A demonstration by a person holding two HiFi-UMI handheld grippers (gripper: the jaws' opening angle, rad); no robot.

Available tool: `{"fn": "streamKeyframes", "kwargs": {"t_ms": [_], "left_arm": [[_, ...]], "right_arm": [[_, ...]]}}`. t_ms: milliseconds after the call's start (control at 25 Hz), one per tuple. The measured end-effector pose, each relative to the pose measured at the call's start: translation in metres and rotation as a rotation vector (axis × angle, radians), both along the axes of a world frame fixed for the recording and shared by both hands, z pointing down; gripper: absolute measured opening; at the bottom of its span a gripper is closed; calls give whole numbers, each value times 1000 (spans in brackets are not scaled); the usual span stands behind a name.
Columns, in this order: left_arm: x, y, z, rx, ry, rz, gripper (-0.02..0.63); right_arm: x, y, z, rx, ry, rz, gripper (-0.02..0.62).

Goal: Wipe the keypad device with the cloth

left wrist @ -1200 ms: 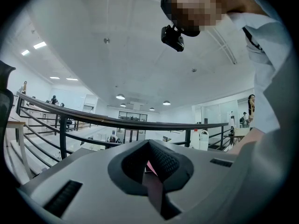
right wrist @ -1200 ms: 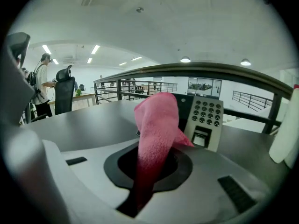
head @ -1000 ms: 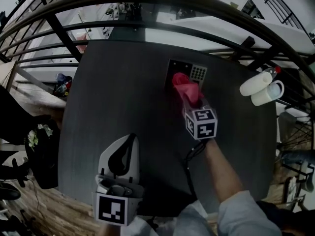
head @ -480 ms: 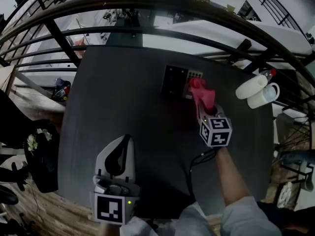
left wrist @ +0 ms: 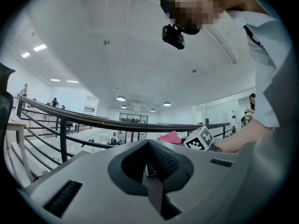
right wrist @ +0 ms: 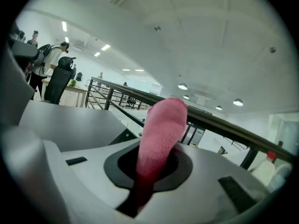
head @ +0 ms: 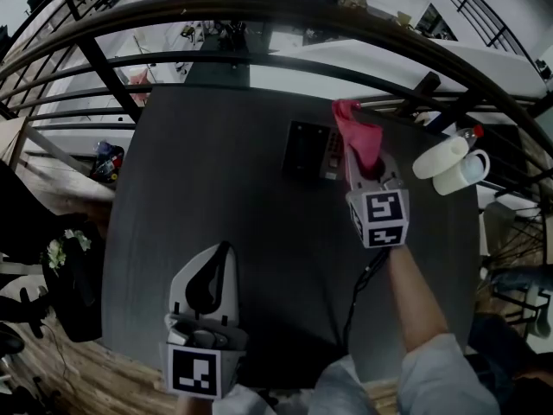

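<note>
The right claw [head: 363,164] is clamped on the pink cloth [head: 356,132], which stands up out of it at the right-hand edge of the keypad device [head: 308,150] on the dark bench [head: 216,171]. From above I can't say whether the cloth touches the keys. The left claw [head: 216,266] is pinched together on nothing near the front edge, well apart from the device.

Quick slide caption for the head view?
Right gripper holds the pink cloth at the keypad device's right edge; left gripper shut, empty.

right tool [right wrist: 148,171] | jaws clamped on pink cloth [right wrist: 161,125] | cloth stands upright | black railing [right wrist: 224,127] behind
</note>
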State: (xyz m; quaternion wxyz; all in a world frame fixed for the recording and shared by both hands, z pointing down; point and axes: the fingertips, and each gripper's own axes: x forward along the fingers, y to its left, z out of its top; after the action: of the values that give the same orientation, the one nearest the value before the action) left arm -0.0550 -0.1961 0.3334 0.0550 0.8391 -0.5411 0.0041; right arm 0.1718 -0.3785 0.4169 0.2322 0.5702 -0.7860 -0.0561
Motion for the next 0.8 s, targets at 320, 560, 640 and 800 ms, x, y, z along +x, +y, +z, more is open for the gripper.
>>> {"fn": "streamKeyframes", "kwargs": {"t_ms": [320,560,640,800], "left_arm": [[-4,2,1,4,-6,-10,3],[-10,4,4,-5,-8,-20,3],[-11,4,6,-7,-9,-21,3],[-12,4,8,-7,-8,-20,3]], "right_arm": [[-51,-48,-20,120,310,-116,31],[-84,-64,7,114,584,-203,31],[-87,-66,19,94,633,-215,31],[-80,-70,30,62,646,-191,31]]}}
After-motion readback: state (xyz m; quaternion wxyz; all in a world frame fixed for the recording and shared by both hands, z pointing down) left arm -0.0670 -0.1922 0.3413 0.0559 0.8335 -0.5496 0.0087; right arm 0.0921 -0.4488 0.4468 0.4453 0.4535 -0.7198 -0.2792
